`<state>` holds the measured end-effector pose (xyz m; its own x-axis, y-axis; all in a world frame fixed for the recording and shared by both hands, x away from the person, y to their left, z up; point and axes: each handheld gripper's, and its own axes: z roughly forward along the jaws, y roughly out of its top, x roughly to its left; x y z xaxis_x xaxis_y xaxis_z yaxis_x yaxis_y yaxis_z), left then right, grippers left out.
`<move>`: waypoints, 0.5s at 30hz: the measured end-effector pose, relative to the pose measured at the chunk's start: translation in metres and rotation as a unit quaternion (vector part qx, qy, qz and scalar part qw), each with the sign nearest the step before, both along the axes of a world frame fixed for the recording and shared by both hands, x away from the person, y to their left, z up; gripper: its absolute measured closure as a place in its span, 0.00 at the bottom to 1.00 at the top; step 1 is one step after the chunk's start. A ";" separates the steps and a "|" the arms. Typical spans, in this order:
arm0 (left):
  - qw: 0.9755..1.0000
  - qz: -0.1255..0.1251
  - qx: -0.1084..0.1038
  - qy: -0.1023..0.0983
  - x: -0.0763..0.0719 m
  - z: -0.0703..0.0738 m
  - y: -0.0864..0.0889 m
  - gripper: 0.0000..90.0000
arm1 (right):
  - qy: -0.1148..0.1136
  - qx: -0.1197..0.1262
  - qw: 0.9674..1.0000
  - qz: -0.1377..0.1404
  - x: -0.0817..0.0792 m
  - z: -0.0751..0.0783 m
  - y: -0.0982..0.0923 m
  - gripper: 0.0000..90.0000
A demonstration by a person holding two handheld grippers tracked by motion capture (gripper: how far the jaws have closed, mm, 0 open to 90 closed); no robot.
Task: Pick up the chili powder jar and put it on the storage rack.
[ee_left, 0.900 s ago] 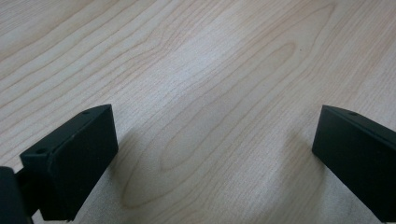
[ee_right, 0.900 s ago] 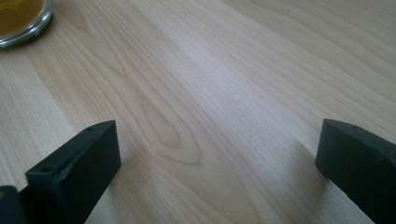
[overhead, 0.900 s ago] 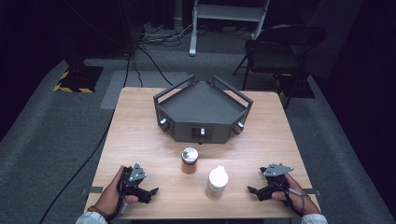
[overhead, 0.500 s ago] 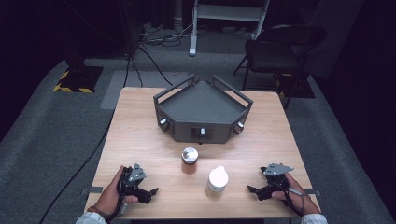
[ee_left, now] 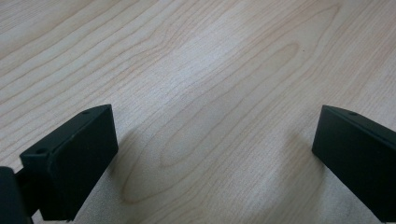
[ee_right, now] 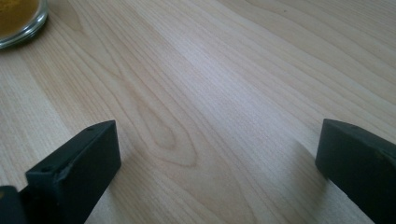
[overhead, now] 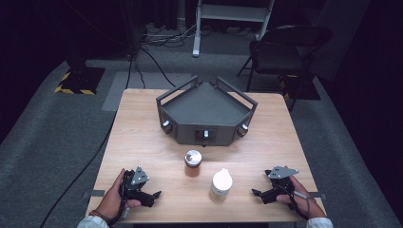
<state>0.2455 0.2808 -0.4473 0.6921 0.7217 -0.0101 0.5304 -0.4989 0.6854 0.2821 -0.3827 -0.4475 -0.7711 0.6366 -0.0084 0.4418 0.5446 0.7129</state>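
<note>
- At the near edge of the table (overhead: 142, 123), the left tool (overhead: 153, 195) rests in the person's left hand (overhead: 114, 202), low over the wood and pointing toward the middle.
- Left tool, own view: jaws stand wide apart, nothing between them, bare wood grain under the gap. No object touched.
- The right tool (overhead: 257, 194) sits in the right hand (overhead: 297, 199) near the table's right front corner, pointing inward toward the left tool.
- Right tool, own view: jaws likewise spread wide, gap empty, bare table beneath. The rim of a glass jar base (ee_right: 18, 21) with amber content appears at the upper left corner of that view, well clear of the jaws.
- Between the two tools stand two containers: a brown jar with a silver lid (overhead: 193, 163), upright, toward the table's middle, and a white-capped bottle (overhead: 221, 185), upright, nearer the front edge and to the right of the jar. The two stand near each other but apart.
- The bottle is the container closer to the right tool; neither container is touched by either tool.
- Behind the jar, a dark grey angular tray with raised rails (overhead: 206, 111) occupies the far half of the table.
</note>
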 end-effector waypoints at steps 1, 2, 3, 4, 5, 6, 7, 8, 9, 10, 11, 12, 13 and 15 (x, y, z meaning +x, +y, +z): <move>1.000 0.000 0.000 0.000 0.000 0.000 0.000 0.00 | 0.000 0.000 1.000 0.000 0.000 0.000 0.000 0.00; 1.000 0.000 0.000 0.000 0.000 0.000 0.000 0.00 | 0.000 0.000 1.000 0.000 0.000 0.000 0.000 0.00; 1.000 0.000 0.000 0.000 0.000 0.000 0.000 0.00 | 0.000 0.000 1.000 0.000 0.000 0.000 0.000 0.00; 1.000 -0.001 0.000 0.000 0.000 0.000 0.000 0.00 | 0.000 0.000 1.000 0.000 0.000 0.000 0.000 0.00; 1.000 -0.002 0.000 0.000 0.000 0.000 0.000 0.00 | 0.000 0.000 1.000 0.000 0.000 0.000 0.000 0.00; 1.000 -0.002 0.000 0.000 0.000 0.000 0.000 0.00 | 0.000 0.000 1.000 0.000 0.000 0.000 0.000 0.00; 1.000 -0.002 0.000 0.000 0.000 0.000 0.001 0.00 | 0.000 0.000 1.000 0.000 0.000 0.000 0.000 0.00; 1.000 -0.003 0.000 0.000 0.000 0.000 0.001 0.00 | 0.000 0.000 1.000 0.000 0.000 0.000 0.000 0.00; 1.000 -0.003 0.000 -0.001 0.001 0.000 0.001 0.00 | 0.000 0.000 1.000 0.000 0.000 0.000 0.000 0.00; 1.000 -0.003 0.002 0.000 0.001 0.001 0.000 0.00 | 0.000 0.000 1.000 0.000 0.000 0.000 0.000 0.00; 1.000 -0.003 0.005 0.003 0.001 0.002 0.000 0.00 | 0.000 0.000 1.000 0.000 0.000 0.000 0.000 0.00; 1.000 -0.001 0.006 0.004 0.001 0.003 -0.001 0.00 | 0.000 0.000 1.000 0.000 0.000 0.000 0.000 0.00; 1.000 0.000 0.007 0.007 0.001 0.004 -0.002 0.00 | 0.000 0.000 1.000 0.000 0.000 0.000 0.000 0.00; 1.000 0.000 0.009 0.007 0.000 0.005 -0.004 0.00 | 0.000 0.000 1.000 0.000 0.000 0.000 0.000 0.00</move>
<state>0.2455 0.2773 -0.4428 0.6918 0.7220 -0.0066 0.5400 -0.5113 0.6685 0.2820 -0.3826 -0.4475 -0.7710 0.6368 -0.0085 0.4419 0.5446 0.7129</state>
